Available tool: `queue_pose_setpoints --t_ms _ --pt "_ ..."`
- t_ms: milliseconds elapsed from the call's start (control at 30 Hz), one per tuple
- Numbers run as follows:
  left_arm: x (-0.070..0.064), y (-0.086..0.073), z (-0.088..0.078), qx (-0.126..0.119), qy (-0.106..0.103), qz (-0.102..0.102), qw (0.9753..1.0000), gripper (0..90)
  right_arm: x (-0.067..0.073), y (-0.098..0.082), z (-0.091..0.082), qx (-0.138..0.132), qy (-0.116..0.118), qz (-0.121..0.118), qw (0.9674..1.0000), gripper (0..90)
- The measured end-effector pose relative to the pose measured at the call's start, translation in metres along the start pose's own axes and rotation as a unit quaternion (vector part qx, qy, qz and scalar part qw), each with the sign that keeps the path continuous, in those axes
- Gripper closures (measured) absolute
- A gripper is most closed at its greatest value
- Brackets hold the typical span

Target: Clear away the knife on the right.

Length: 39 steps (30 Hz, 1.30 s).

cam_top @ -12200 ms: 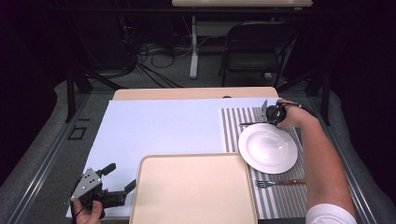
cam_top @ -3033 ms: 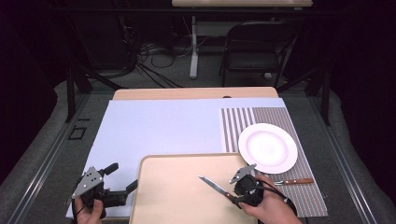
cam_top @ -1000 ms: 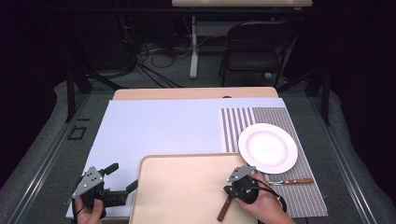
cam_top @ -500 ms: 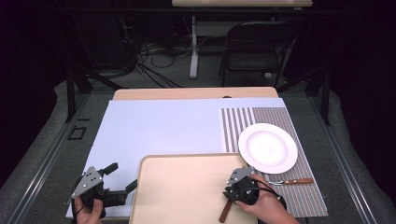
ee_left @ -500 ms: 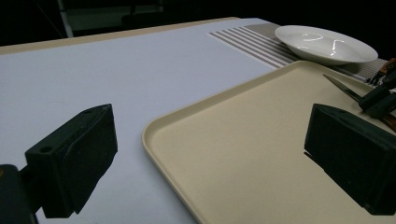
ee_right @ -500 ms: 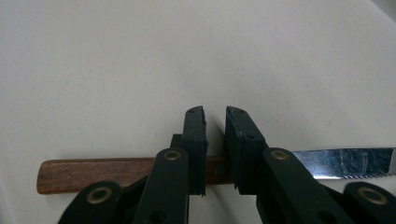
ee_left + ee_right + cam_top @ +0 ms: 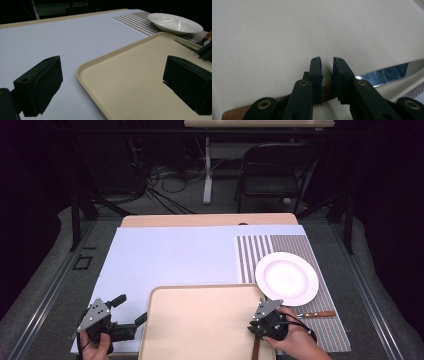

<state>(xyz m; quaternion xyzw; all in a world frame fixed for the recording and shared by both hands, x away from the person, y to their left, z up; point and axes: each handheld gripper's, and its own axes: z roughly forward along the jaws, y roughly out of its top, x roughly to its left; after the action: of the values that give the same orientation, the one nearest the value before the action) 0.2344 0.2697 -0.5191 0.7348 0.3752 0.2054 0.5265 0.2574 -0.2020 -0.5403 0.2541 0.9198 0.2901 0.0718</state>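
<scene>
Currently, the knife [image 7: 384, 74] is being left flat on the tray [image 7: 200, 320], its long axis crossing beneath the right gripper [image 7: 327, 65]. The jaws have just been opening, narrowly parted above the wooden handle.

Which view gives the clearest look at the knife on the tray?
The right gripper view: the knife shows its serrated blade and wooden handle lying on the tray. The high view shows a sliver of handle; the left gripper view catches just the blade tip.
</scene>
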Motion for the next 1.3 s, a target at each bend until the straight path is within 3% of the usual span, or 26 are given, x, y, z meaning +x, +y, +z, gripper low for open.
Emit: queue_pose_setpoints --t_ms 767,900,1067,1133,1233,1300 --pt "0.0 0.0 0.001 -0.002 -0.001 -0.002 1.0 2.6 -0.004 -0.008 -0.006 -0.006 -0.018 0.004 0.9998 78.3" --pt "0.0 0.0 0.0 -0.001 0.001 -0.003 1.0 2.6 -0.003 -0.005 -0.011 -0.028 -0.024 0.012 0.9993 76.0" --pt "0.0 0.0 0.0 -0.001 0.0 -0.004 1.0 2.6 -0.002 0.001 -0.022 -0.058 -0.045 0.012 0.9972 65.0" --pt "0.0 0.0 0.0 -0.002 -0.001 -0.005 1.0 2.6 -0.002 0.003 -0.026 -0.076 -0.067 0.008 0.9948 58.7" --pt "0.0 0.0 0.0 -0.001 0.0 -0.006 1.0 2.6 -0.004 0.004 -0.033 -0.105 -0.081 0.008 0.9911 50.6" --pt "0.0 0.0 0.0 -0.002 0.0 -0.006 1.0 2.6 -0.005 0.004 -0.035 -0.116 -0.089 0.007 0.9892 49.9"
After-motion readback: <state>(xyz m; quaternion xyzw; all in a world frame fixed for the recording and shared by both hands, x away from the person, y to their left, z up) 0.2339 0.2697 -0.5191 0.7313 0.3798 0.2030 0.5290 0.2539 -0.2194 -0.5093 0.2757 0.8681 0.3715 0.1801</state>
